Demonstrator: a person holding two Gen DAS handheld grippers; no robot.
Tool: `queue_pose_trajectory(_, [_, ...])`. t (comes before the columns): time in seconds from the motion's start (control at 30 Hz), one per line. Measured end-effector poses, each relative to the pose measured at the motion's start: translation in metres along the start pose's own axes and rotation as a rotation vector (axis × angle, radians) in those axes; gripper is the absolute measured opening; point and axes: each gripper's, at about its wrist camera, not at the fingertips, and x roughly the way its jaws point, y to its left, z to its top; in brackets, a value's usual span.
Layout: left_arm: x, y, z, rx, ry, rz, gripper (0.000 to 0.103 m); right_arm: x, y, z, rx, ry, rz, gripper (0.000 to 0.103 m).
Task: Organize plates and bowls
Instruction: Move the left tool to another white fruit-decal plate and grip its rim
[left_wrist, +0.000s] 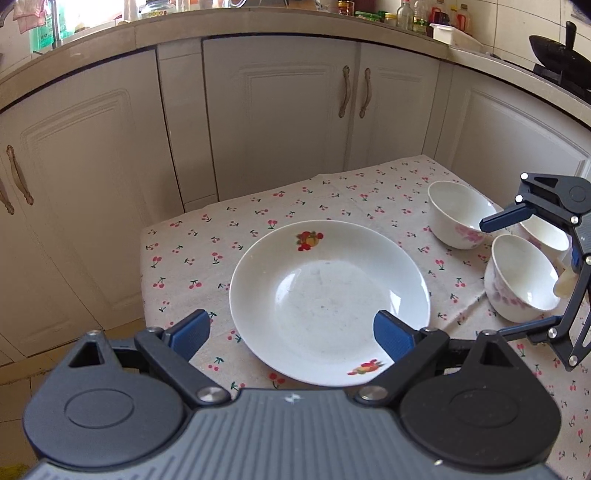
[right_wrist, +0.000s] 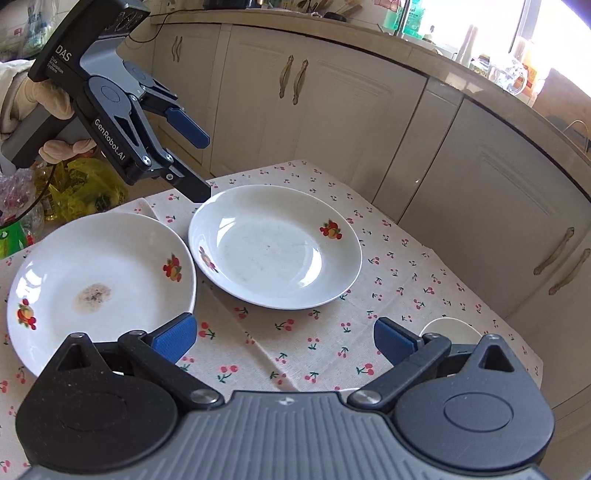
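A white plate with fruit prints (left_wrist: 328, 299) lies on the cherry-print tablecloth (left_wrist: 207, 258). My left gripper (left_wrist: 291, 328) hovers open at its near rim, touching nothing. To the right stand three white bowls with pink flowers (left_wrist: 460, 214) (left_wrist: 521, 277) (left_wrist: 546, 232). My right gripper (left_wrist: 493, 278) hangs open beside them. In the right wrist view the same plate (right_wrist: 275, 247) sits next to a second, stained plate (right_wrist: 99, 284). The right gripper (right_wrist: 284, 334) is open and empty above the cloth. The left gripper (right_wrist: 202, 166) is open above the plates, held by a gloved hand (right_wrist: 44, 99). A bowl rim (right_wrist: 450, 328) peeks behind the right finger.
Cream cabinet doors (left_wrist: 280, 118) close off the far side of the small table. A counter with bottles (left_wrist: 406, 14) and a black pan (left_wrist: 557, 51) runs above them. Yellow plastic bags (right_wrist: 85, 188) lie beyond the table's left edge.
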Motion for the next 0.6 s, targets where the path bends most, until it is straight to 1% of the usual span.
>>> queue_pose_trajectory(0.3, [0.05,0.025,0.004,-0.049,0.072,-0.033,0.094,0.051,-0.021,0.012,-0.056,0.14,0.066,0.103])
queue_pose_trajectory(0.53, [0.076,0.035,0.003,-0.076,0.114,-0.071,0.092,0.085,-0.029,0.021,-0.075,0.245,0.153,0.103])
queue_pose_trajectory(0.6, [0.081,0.037,0.003,-0.086,0.123,-0.085,0.09,0.095,-0.029,0.023,-0.082,0.281,0.179,0.103])
